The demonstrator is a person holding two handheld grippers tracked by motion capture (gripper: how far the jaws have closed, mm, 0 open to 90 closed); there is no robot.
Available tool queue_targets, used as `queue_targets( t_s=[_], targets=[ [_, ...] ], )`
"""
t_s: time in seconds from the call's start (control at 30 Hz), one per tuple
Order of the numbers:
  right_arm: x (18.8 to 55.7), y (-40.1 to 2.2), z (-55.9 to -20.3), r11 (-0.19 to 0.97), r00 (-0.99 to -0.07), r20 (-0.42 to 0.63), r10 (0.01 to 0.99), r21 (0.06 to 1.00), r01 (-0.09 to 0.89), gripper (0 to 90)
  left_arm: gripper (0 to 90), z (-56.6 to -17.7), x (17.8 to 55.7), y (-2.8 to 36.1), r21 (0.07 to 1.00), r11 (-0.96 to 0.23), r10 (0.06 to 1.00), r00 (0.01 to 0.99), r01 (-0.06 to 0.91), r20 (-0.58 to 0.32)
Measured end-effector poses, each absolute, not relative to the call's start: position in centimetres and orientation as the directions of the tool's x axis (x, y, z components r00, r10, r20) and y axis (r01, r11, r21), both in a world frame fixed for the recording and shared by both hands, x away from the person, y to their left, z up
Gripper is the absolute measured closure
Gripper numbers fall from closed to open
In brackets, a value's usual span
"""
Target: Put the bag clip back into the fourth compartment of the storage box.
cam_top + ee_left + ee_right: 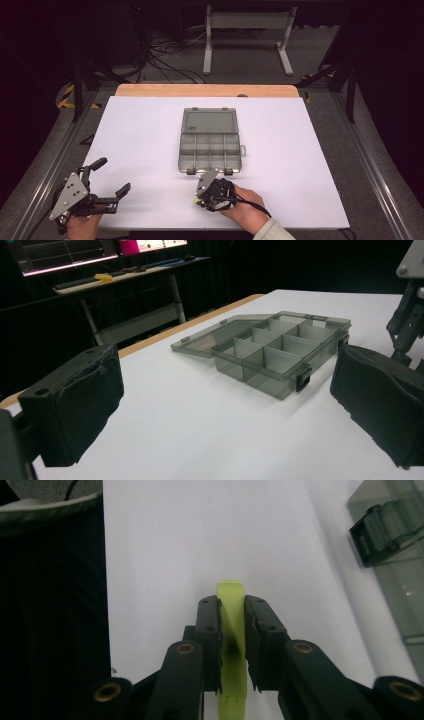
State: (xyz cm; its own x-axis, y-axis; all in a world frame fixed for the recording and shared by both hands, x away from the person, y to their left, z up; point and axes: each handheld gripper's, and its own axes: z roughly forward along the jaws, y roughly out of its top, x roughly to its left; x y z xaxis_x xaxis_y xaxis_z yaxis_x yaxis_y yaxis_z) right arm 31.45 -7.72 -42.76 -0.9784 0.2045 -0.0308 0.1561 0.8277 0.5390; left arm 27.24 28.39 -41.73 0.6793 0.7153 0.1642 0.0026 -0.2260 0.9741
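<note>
A yellow-green piece (231, 630) is clamped flat between the jaws of the right tool (214, 194), its rounded end jutting past them. It is held low over the white surface (140, 150), near the front edge and just in front of the box (210, 147). The box, a grey divided case, is laid open at the middle, its lid (209, 120) folded back flat, its black latches (377, 532) toward the near side. The left tool (107, 185) is held at the front left corner, jaws spread wide and empty. Bare surface is seen on both sides of the box.
</note>
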Motion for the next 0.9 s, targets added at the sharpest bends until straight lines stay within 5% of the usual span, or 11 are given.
queue_targets(
  t_s=[0.9],
  targets=[
    [32.8, -10.1, -36.7, 0.746, -0.96, -0.063, 0.274, 0.643, 0.171, 78.1, 1.3, -41.7, 27.2, 28.4, 0.975, -0.224, 0.717, 0.677, 0.003, 0.163]
  ],
)
